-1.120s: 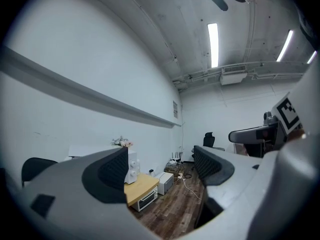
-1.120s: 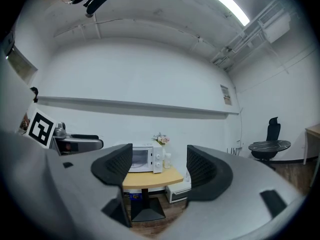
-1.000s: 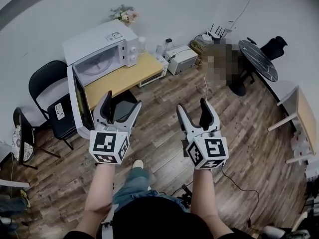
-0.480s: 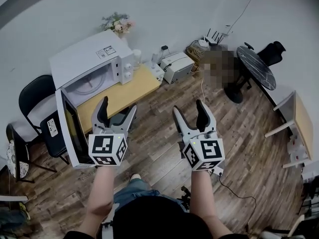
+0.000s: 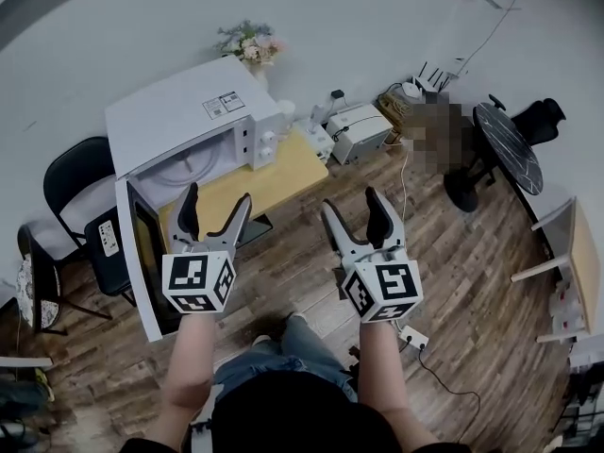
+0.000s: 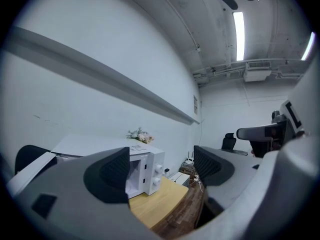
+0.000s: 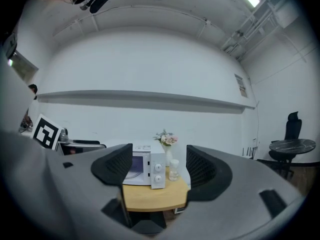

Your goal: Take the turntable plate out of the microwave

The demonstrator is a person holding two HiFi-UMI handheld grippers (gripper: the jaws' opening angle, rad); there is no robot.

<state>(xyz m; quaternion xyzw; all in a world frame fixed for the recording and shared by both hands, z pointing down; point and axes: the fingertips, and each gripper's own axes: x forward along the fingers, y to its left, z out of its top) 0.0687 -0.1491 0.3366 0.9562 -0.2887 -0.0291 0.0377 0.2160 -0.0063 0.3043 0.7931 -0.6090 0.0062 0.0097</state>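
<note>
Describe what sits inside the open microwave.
The round turntable plate lies flat in the microwave. Anything under the plate is covered, and the microwave's top hides the cavity's back.

one microwave [image 5: 184,111], one turntable plate [image 5: 185,171]

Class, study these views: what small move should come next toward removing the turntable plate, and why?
Probably ease the left gripper forward toward the microwave. Its door stands open and the turntable plate shows inside. That gripper and the right gripper are both open, empty and short of the microwave.
</note>
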